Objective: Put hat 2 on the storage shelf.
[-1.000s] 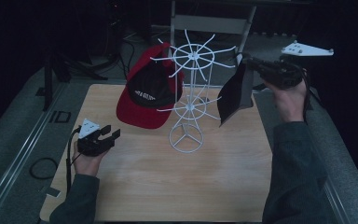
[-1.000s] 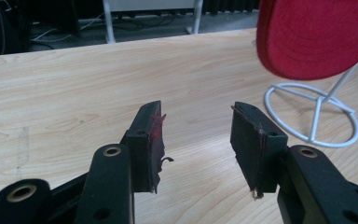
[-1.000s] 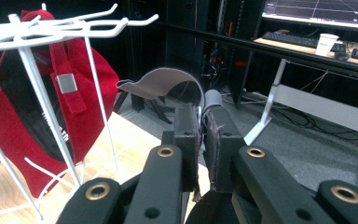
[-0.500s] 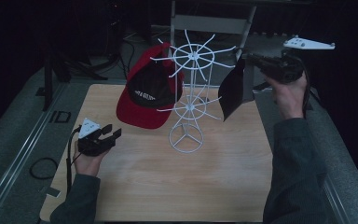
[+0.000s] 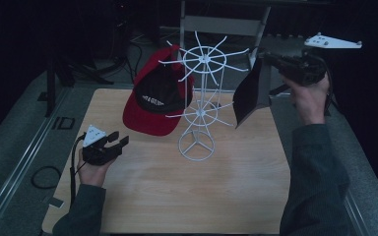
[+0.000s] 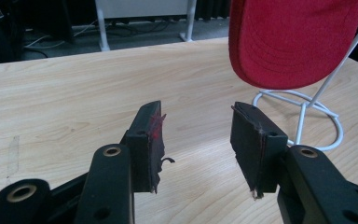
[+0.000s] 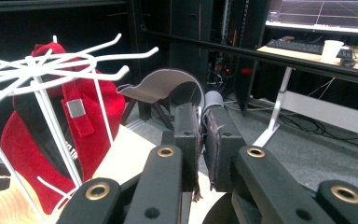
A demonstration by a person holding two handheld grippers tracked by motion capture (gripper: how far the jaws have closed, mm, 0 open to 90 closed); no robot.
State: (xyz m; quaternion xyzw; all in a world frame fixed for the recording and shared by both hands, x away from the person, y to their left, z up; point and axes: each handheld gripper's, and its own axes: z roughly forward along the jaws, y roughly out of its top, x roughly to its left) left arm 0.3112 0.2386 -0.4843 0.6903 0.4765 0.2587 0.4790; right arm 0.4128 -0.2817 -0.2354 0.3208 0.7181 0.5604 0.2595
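Since earlier, our right gripper [image 5: 266, 60], pinching the dark cap [image 5: 250, 93], rises toward the white wire rack [image 5: 204, 93]; we hook it next.

The cap [image 5: 160, 101] left of centre in the high view is red, with a black front panel bearing white lettering; in the right gripper view its strap [image 7: 77, 109] is red with a small grey metal buckle; the wire rack [image 5: 200, 105] at centre is white; the second cap [image 5: 250, 93], upper right, is black, its brim underside grey-brown in the right gripper view; the table [image 5: 187, 196] is pale wood with a light grain; the left gripper [image 5: 112, 142] and right gripper [image 5: 268, 58] are black, each topped with a pale grey plate; brass-coloured rivets dot the jaws; red smears mark the left gripper's pad [image 6: 150, 135]; the sleeves [image 5: 315, 187] are dark grey-green.
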